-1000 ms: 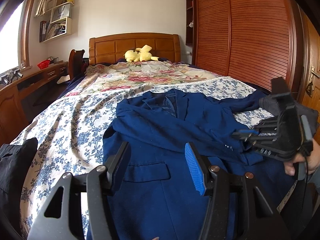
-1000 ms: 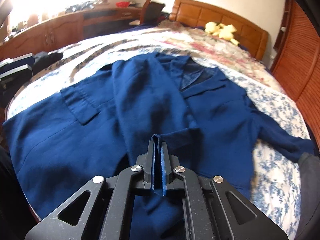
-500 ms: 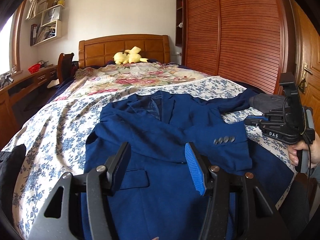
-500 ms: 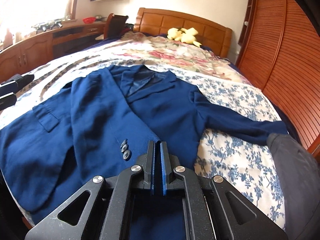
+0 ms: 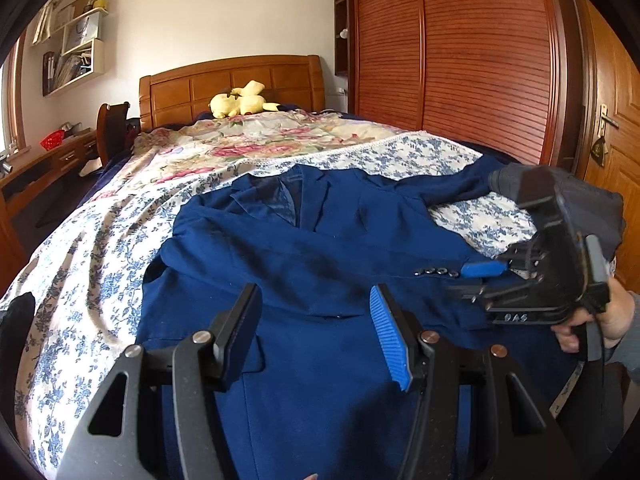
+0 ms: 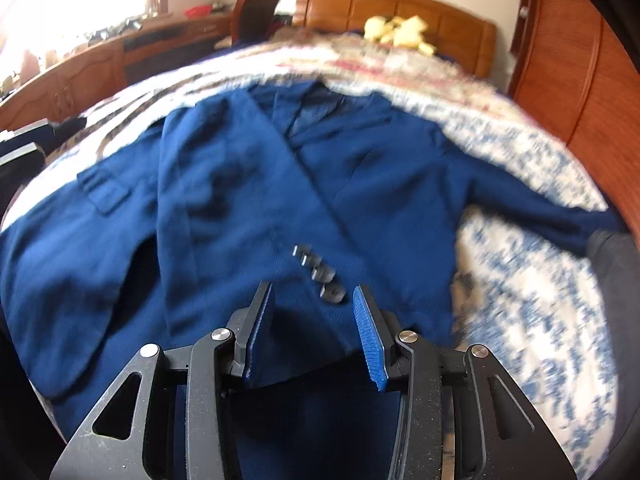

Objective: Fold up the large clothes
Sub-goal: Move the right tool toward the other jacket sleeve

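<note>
A navy blue blazer (image 5: 320,248) (image 6: 224,200) lies face up on the bed. One sleeve is folded across its front, and the cuff with its buttons (image 5: 436,271) (image 6: 320,272) rests on the chest. The other sleeve (image 5: 460,184) (image 6: 540,212) stretches out to the right. My right gripper (image 6: 314,332) (image 5: 476,284) hovers just at the folded cuff. Its jaws are opening, and the cuff's edge lies loose between them, not pinched. My left gripper (image 5: 312,312) stands open above the blazer's lower front, holding nothing.
The floral bedspread (image 5: 100,264) covers the bed, and a yellow plush toy (image 5: 240,104) sits by the wooden headboard (image 5: 232,80). A slatted wardrobe (image 5: 460,60) lines the right side and a desk (image 6: 80,64) the left. A dark grey garment (image 6: 612,256) lies at the far sleeve's end.
The right gripper was shut on the sleeve cuff, brought it down onto the blazer's front and has spread its jaws off it. The left gripper drifted sideways, still open.
</note>
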Motion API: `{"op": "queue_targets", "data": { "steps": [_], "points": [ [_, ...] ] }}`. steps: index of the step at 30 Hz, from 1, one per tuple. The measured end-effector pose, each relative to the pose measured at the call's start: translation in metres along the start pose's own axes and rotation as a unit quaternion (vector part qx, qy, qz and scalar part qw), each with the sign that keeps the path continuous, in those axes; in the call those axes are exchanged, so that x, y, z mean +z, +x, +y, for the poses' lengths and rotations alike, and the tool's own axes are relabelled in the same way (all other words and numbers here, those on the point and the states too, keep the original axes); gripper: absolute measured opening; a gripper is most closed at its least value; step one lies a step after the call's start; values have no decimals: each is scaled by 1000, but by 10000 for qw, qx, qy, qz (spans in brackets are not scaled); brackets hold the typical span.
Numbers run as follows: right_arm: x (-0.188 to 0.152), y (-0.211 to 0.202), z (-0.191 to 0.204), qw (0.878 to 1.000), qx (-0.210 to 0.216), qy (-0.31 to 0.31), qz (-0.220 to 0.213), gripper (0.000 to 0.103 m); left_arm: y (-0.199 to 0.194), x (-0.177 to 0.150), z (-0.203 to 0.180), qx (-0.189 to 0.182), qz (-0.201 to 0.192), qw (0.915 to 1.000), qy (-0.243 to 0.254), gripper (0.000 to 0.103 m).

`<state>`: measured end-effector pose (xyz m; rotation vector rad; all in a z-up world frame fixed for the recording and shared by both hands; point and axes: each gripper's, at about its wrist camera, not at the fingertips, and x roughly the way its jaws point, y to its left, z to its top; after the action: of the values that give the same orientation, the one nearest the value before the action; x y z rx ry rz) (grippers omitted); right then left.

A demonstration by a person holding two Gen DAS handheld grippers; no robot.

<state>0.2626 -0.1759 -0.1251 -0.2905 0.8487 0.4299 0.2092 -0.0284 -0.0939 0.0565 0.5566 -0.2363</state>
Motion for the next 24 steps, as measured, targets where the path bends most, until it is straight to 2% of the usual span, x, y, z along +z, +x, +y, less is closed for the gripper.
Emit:
{"op": "queue_targets", "data": {
  "steps": [7,14,24],
  "points": [
    [-7,4,-4,9999,90,101,34,42,8,0,-6,-25,92,10000,-24,55],
    [-17,-23,-21,9995,101,285,-115,42,16,0,-17,-66,132,9999,72,55],
    [-31,-64,-67,9973,-46,596,-415,46,10,8,-39,-93,48,9997,241,55]
  ]
}}
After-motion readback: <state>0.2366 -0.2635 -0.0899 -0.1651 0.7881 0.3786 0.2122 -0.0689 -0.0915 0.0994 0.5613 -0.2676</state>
